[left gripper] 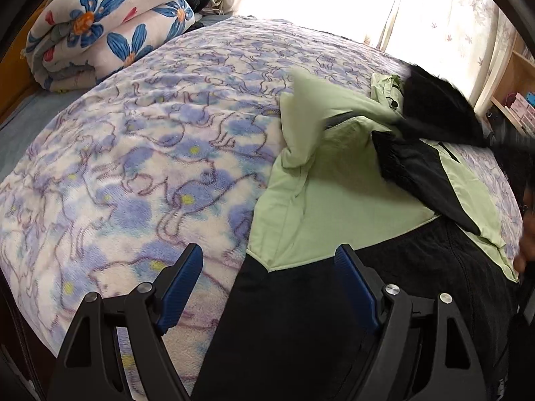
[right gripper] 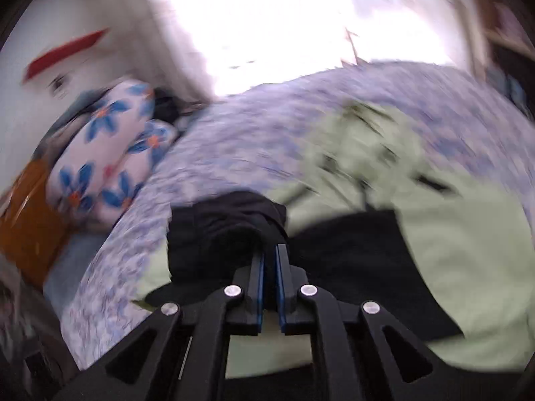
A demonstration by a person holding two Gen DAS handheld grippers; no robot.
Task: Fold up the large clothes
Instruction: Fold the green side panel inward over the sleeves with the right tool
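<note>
Green-black jacket [left gripper: 334, 200] on bed [left gripper: 150, 153], right of frame. Left gripper [left gripper: 269, 280] spread, empty. Right gripper [right gripper: 270, 260] pinching black sleeve [right gripper: 227, 230]. Fabric soft, light, probably slippery; grip at cuffs or hem.

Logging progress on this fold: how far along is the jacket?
Early. Done: the green and black jacket is laid on the bed blanket. In hand: the right hand-held gripper is shut on a black sleeve, lifted over the jacket. The left hand-held gripper hangs open. Left: the body looks rumpled and unfolded.
</note>
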